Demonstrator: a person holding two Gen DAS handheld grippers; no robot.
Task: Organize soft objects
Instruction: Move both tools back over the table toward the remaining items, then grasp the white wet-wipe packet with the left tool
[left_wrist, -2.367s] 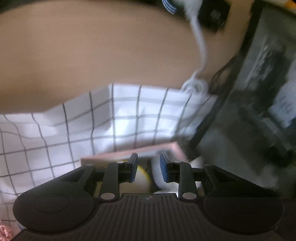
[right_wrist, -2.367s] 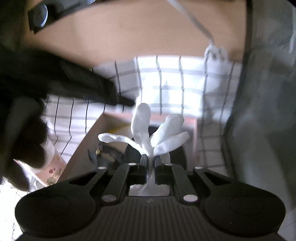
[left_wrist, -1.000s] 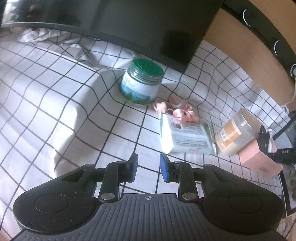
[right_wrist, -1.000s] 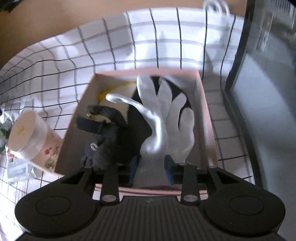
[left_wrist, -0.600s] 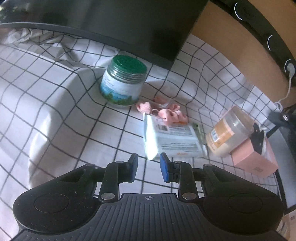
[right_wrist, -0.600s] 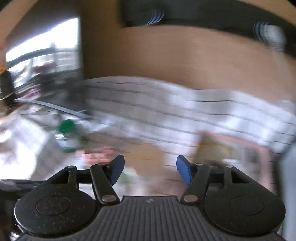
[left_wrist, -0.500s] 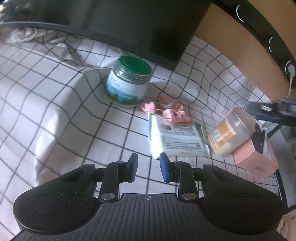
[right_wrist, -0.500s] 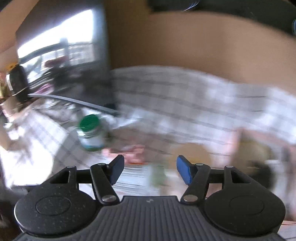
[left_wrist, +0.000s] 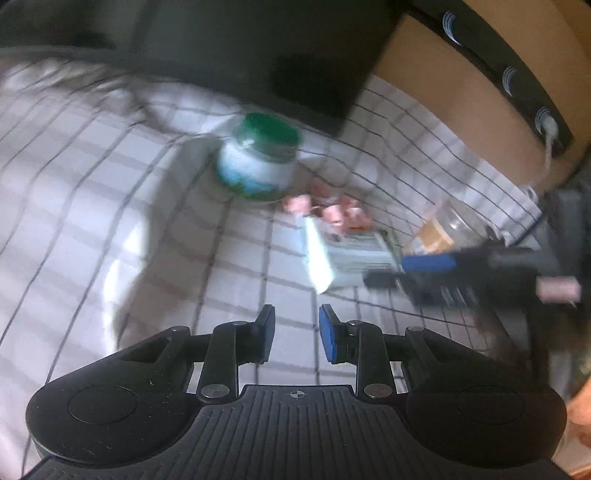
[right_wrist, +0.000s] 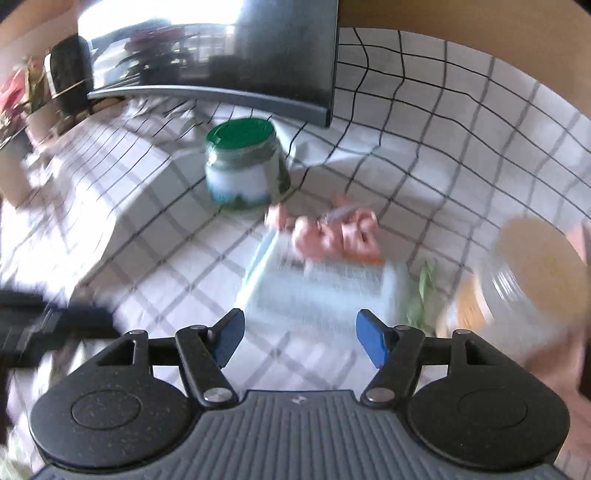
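On checked cloth, seemingly crumpled pink fabric (right_wrist: 332, 232); right claw (right_wrist: 300, 341) spread wide, empty.

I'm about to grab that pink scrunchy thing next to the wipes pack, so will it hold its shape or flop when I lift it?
The pink fabric piece looks crumpled and lobed, so it will probably flop and sag. It seems thin and light. One edge seems to rest on the wipes pack, so it may drag across it.

Right gripper (right_wrist: 300, 341): white glove released into the pink box; fingers now spread wide and empty; swung from box to above wipes pack (right_wrist: 325, 288), pink scrunchie (right_wrist: 332, 232) at 12 o'clock. Now visible in left view at 3 o'clock. Left gripper (left_wrist: 294, 334): turned from box to green-lidded jar (left_wrist: 258, 158).
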